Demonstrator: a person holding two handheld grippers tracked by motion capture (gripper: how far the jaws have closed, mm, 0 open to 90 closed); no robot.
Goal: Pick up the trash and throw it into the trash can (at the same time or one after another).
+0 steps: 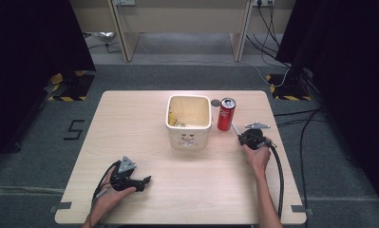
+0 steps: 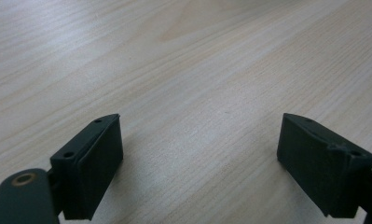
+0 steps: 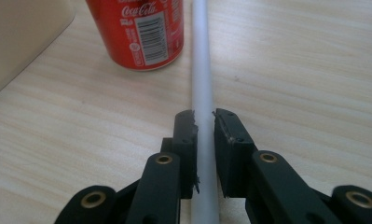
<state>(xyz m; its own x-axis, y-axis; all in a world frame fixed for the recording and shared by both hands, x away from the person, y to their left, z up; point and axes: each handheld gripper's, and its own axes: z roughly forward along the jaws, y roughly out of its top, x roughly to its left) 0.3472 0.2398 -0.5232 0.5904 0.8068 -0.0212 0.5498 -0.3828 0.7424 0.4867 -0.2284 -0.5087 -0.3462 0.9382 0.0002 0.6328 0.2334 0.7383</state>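
Clamping down on a pale straw with the right gripper, both black jaws pressing its sides, table right underneath. Sitting just beside the straw: a red can, top cut off in the right gripper view, so lid showing up in the high view instead. Creeping in at the left edge there, a cream tub, mostly cropped. Standing mid-table from above, the tub with the can just to its right and the straw poking out toward the can's foot, pretty thin and hard to make out. Lying behind the can, some small dark disc, too tiny to tell what. Resting well apart near the front-left, the left gripper, jaws gaping wide over bare wood. Blocking the straw: nothing besides the can being close.
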